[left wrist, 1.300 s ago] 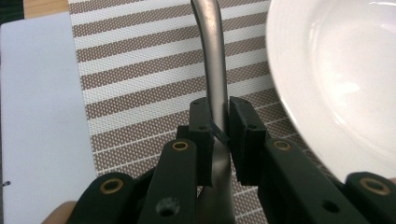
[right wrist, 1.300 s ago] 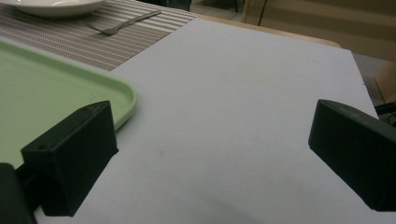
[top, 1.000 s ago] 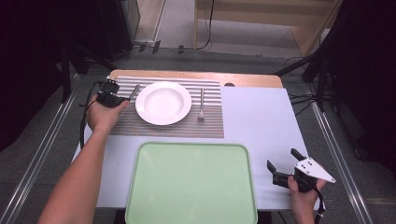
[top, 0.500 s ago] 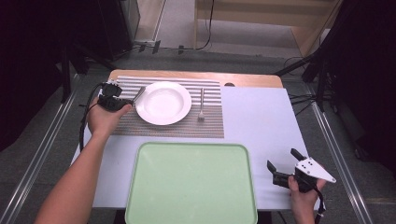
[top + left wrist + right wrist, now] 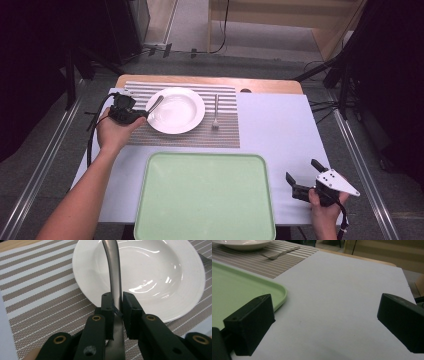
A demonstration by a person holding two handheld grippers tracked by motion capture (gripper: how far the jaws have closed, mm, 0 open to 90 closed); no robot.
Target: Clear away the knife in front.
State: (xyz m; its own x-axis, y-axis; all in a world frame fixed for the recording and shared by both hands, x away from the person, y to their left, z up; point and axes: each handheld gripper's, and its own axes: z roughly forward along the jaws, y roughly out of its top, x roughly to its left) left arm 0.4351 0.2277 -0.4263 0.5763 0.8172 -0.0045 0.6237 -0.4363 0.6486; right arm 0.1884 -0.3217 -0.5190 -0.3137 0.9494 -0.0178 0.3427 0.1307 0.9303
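From above, the left gripper sat just left of the round white ceramic plate, clamped on a slim silver metal utensil handle that reached over the plate's left rim. The right gripper hung well right of the plate, jaws apart.

Left gripper view: both pads pinched the handle, plate right behind it.

Right gripper view: jaws wide, nothing between; plate far off, silver fork beside it.
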